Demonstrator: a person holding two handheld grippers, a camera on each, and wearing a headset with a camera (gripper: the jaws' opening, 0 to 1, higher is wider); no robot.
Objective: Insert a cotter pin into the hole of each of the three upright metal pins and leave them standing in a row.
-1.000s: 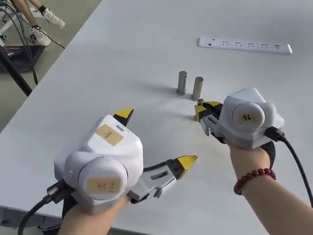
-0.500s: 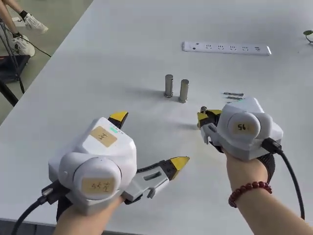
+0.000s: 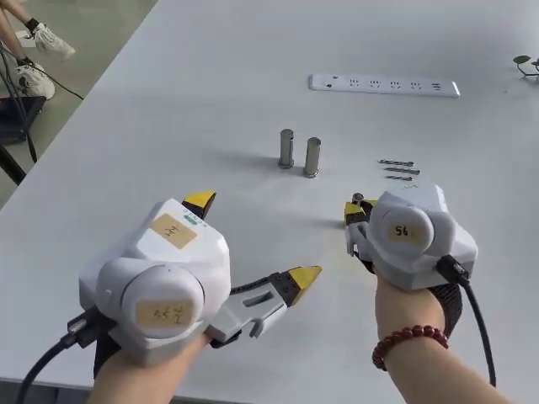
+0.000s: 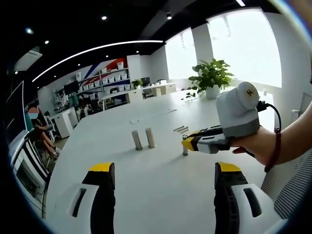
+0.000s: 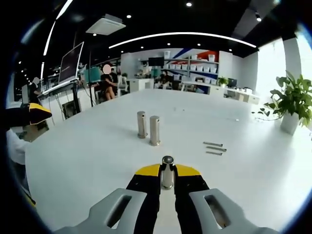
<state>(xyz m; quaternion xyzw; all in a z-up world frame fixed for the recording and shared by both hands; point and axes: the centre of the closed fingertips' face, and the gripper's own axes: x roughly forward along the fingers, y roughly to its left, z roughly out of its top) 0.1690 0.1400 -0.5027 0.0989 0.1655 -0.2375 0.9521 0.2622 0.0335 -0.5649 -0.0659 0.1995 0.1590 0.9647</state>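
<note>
Two metal pins [image 3: 287, 148] [image 3: 312, 156] stand upright side by side mid-table, also seen as metal pins [image 5: 142, 124] [image 5: 154, 130] in the right gripper view. A third metal pin [image 5: 167, 172] stands upright between the yellow tips of my right gripper [image 3: 357, 210], which is shut on it near the two others. Three cotter pins [image 3: 398, 170] lie flat to the right, also cotter pins [image 5: 213, 148]. My left gripper [image 3: 251, 239] hovers open near the front edge, nothing between its fingers [image 4: 103, 168].
A white power strip [image 3: 383, 85] lies at the far side of the white table [image 3: 210, 101]. A plant leaf [image 3: 526, 63] shows at the far right. People's feet and cables are on the floor at left.
My right gripper has drawn slightly back toward me with the pin in it, away from the two standing pins. The head camera has shifted. The left gripper has hardly moved.
</note>
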